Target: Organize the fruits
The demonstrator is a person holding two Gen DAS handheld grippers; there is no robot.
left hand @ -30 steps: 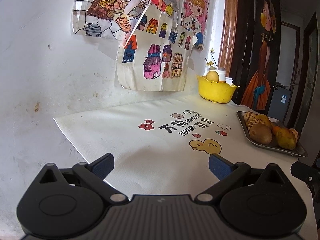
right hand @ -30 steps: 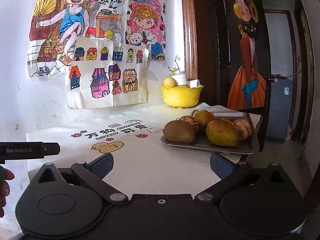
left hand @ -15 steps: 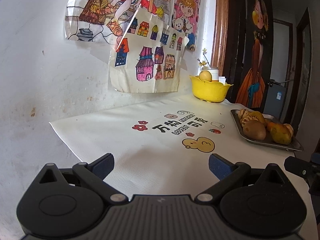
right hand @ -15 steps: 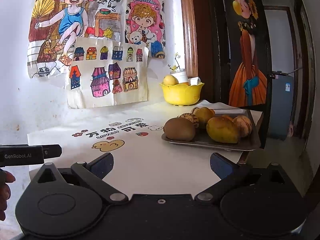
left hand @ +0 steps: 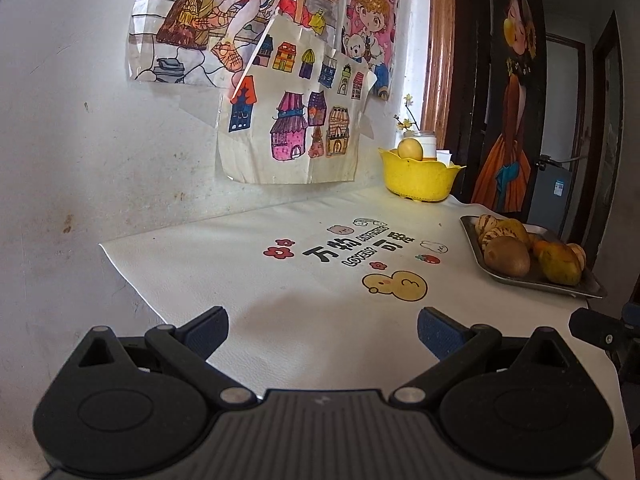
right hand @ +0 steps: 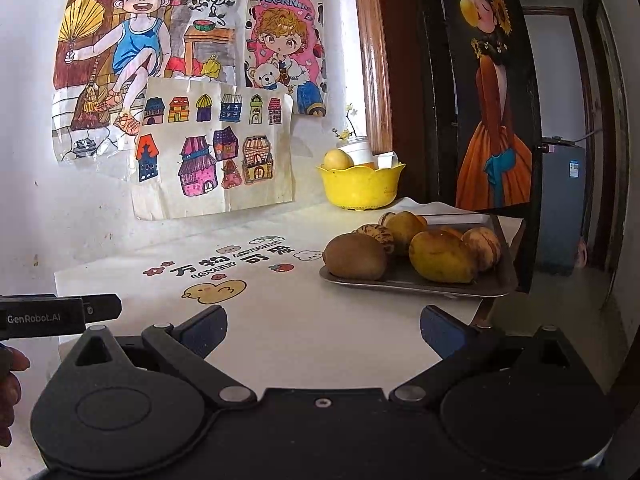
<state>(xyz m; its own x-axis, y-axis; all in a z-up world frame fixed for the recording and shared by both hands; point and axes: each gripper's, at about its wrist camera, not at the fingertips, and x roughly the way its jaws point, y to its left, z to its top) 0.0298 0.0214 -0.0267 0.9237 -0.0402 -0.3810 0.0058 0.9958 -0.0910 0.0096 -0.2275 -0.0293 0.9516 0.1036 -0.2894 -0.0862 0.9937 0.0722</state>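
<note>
A metal tray point(right hand: 408, 282) at the table's right edge carries a brown kiwi point(right hand: 355, 256), a yellow mango point(right hand: 442, 256) and several striped fruits point(right hand: 378, 235). The same tray point(left hand: 536, 282) shows at the right of the left wrist view. A yellow bowl point(right hand: 362, 188) with a round yellow fruit point(right hand: 337, 159) in it stands at the back by the wall. My right gripper point(right hand: 322, 330) is open, short of the tray, nothing between its fingers. My left gripper point(left hand: 322, 330) is open over the white mat, also holding nothing.
A white mat point(left hand: 280, 280) with printed cartoons covers the table. Drawings point(right hand: 208, 148) hang on the wall behind it. A white jar with a flower sprig point(right hand: 356, 148) stands behind the bowl. Dark door point(right hand: 492, 120) to the right. A person's hand point(right hand: 10, 384) holds the left tool.
Both views shift only slightly; the left gripper's view has tilted a little. Neither gripper has taken hold of anything, and the fruits have not moved.
</note>
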